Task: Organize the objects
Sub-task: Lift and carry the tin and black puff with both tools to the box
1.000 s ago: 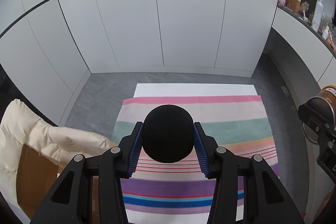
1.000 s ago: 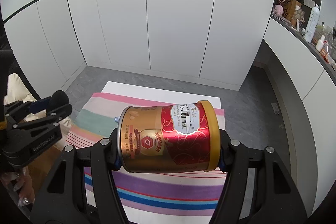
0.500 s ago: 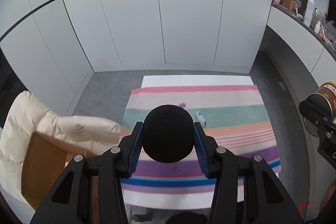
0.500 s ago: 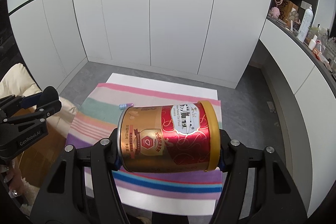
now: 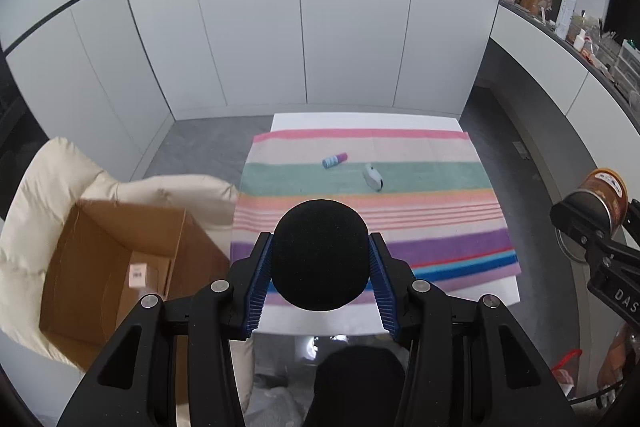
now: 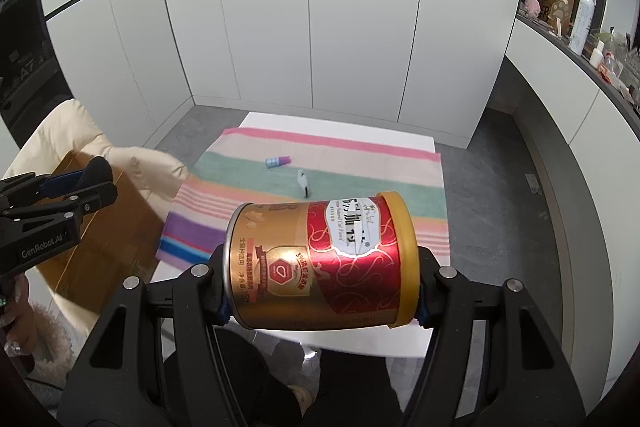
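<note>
The left tongs (image 5: 320, 259) are clamped on a black foam ball (image 5: 320, 253), its sides pressed between the blue ribbed pads (image 5: 260, 283). The right tongs (image 6: 320, 267) are clamped on a red and gold tin can (image 6: 320, 259) with a yellow lid, lying on its side between the jaws, lid end to the right. Both sets of tongs are held up in the air at the near edge of a white counter (image 5: 360, 117) covered by a striped towel (image 5: 400, 223) in pink, green, orange, purple and blue. On the towel's green stripe, toward the far side, lie a small blue and purple tube (image 5: 335, 159) and, just to its right, a small white and black object (image 5: 373, 177) that is too small to name. The two are near each other but apart. Left of the counter sits an open cardboard box (image 5: 120, 267) resting on a cream padded cushion (image 5: 48, 179); something pale lies in the bottom of the box. Behind the counter stand white cabinet doors (image 5: 320, 27), and a shelf (image 6: 576, 43) along the right wall carries bottles and small clutter.
</note>
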Tool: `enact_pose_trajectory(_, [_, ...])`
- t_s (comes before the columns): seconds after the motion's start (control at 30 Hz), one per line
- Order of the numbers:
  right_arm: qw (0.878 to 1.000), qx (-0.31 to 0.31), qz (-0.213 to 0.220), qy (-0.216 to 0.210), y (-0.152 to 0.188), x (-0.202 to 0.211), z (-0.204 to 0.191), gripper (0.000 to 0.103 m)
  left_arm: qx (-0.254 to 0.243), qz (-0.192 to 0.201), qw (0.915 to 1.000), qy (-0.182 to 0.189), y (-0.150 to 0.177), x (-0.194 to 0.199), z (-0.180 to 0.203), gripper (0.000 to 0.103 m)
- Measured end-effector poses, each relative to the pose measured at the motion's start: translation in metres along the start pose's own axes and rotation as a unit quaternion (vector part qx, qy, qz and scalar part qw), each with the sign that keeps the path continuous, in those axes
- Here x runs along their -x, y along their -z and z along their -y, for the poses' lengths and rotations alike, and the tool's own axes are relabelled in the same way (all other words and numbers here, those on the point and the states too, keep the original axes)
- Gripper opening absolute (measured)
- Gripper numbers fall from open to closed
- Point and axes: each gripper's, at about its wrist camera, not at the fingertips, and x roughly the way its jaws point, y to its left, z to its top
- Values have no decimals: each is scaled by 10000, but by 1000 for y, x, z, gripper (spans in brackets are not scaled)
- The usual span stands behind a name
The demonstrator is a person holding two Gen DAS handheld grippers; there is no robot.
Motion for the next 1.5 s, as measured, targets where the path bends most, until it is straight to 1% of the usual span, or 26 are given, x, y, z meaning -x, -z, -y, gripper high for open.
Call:
enact_pose_trajectory(0.07, [10000,9,-34,-20,11,6,-3,66,-21,10,10000,-67,14,6,-1,47])
enact_pose_trajectory(0.17, [10000,21,-79,-18,27,14,-6,66,-262,108,9992,-282,34,15,1,47])
enact_pose_trajectory(0.23, [9999,42,-118,-54,38,17,-9,66,-341,96,9990,-280,44,19,1,47])
enact_pose_trajectory(0.33, [9996,80,-261,-65,53,18,-15,66,-335,9,9993,-179,55,23,-1,47])
enact_pose_trajectory(0.5, [9990,94,-420,-138,66,11,-25,66,-346,31,9992,-190,59,26,-5,47])
enact_pose_trajectory(0.77, [9985,211,-455,-240,62,2,-46,66,-134,-2,9997,-219,53,20,-23,47])
enact_pose_trajectory(1.07, [9965,519,-505,-421,57,-10,-79,66,197,-128,9984,-514,60,9,-63,47])
enact_pose_trajectory(1.27, [9938,734,-516,-664,52,-17,-110,66,498,-212,9961,-702,73,12,-97,47])
enact_pose_trajectory(1.5, [9860,1184,-527,-1046,51,-23,-165,66,879,-306,9912,-944,94,20,-141,47])
